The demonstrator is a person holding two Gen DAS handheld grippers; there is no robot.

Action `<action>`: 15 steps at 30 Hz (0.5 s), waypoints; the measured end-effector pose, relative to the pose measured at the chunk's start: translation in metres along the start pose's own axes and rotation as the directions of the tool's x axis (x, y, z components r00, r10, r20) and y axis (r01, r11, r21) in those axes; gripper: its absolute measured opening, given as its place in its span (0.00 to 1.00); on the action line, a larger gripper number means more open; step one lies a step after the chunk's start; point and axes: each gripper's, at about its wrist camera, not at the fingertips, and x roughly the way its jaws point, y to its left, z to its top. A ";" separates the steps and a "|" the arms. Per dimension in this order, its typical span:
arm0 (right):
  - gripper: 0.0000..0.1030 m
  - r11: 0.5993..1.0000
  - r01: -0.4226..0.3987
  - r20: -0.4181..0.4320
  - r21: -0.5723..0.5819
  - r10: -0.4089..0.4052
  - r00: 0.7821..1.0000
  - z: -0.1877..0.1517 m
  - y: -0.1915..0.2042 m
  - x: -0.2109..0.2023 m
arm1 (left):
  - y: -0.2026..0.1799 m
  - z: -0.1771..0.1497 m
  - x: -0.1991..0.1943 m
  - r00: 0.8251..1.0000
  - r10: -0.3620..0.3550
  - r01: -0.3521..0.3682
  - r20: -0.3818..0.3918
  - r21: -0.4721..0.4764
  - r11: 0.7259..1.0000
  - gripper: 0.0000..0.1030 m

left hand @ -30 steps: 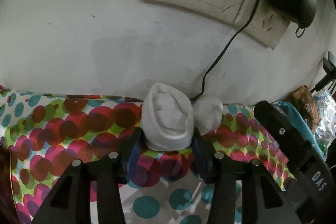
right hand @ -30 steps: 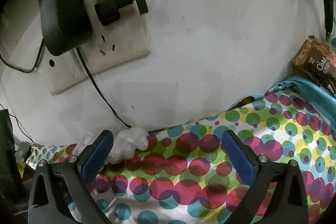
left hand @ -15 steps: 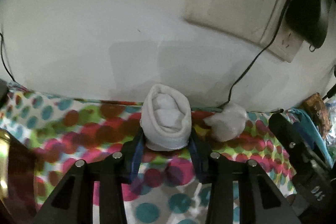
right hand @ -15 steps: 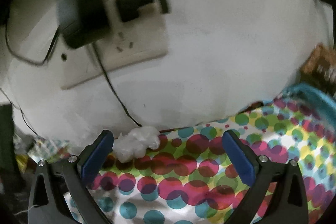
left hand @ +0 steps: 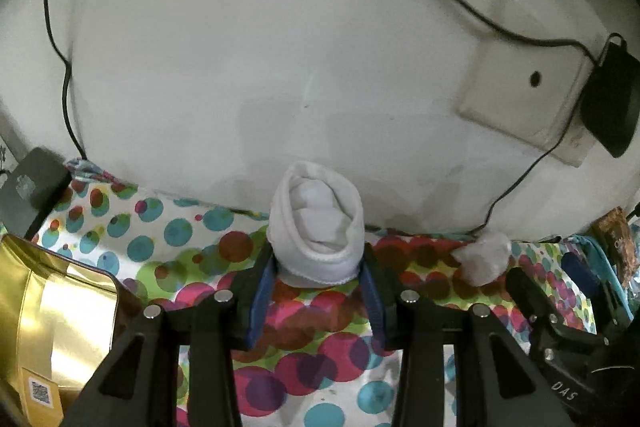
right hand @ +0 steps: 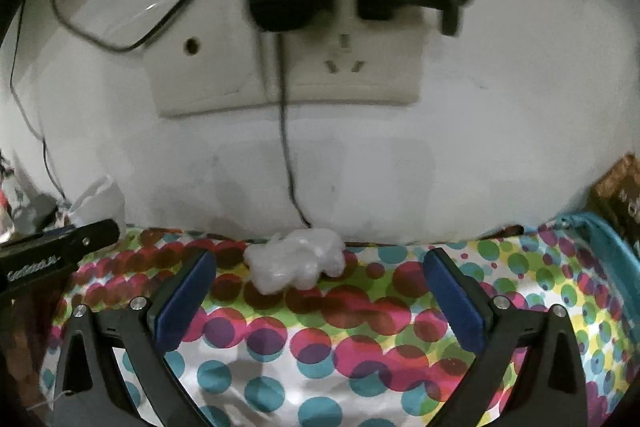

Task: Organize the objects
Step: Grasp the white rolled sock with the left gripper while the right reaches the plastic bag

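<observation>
The left gripper [left hand: 318,301], its jaws just tightened, pinches the rolled white sock [left hand: 317,227] above the back edge of the spotted cloth [left hand: 320,359]. A gold tin [left hand: 52,331] has come into view at the cloth's left edge, probably the sock's destination. The right gripper [right hand: 316,301] stands spread and empty, now squarely facing the crumpled white wad [right hand: 296,259] at the wall. The tin's interior is cut off; the wad's material is unclear.

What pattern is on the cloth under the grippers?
Overlapping polka dots in pink, teal, green on white; the right wrist view shows it best.
</observation>
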 end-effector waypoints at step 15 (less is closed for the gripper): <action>0.80 0.999 0.013 -0.238 -0.051 -0.025 0.971 0.002 0.021 0.068 | 0.006 -0.003 0.010 0.999 0.034 -0.034 -0.011 -0.041 0.999 0.40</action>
